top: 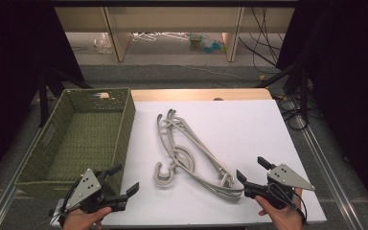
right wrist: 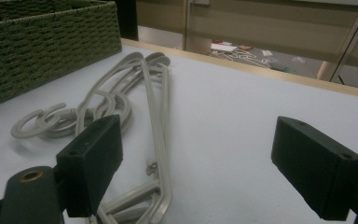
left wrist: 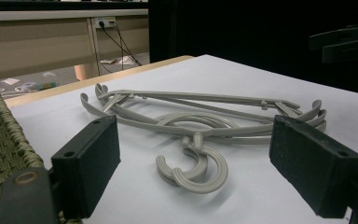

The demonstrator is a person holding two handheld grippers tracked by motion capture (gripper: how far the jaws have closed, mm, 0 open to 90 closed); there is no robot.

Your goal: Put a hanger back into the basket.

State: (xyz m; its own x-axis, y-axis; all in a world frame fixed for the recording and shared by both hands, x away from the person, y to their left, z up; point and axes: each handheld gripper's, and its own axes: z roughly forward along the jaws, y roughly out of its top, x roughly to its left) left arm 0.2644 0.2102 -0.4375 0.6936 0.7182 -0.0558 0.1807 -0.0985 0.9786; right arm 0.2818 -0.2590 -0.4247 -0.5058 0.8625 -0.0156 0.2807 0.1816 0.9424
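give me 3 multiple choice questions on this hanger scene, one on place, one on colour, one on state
1. Where do the hangers lie?
A in the basket
B on the white table top
C on the floor

2. What colour is the basket?
A green
B red
C white

3. How do the two tools stand?
A both shut on hangers
B both open
C one holds the basket

B: they rest on the white table top beside the basket.
A: its weave is green.
B: left tool and right tool show jaws apart, holding nothing.
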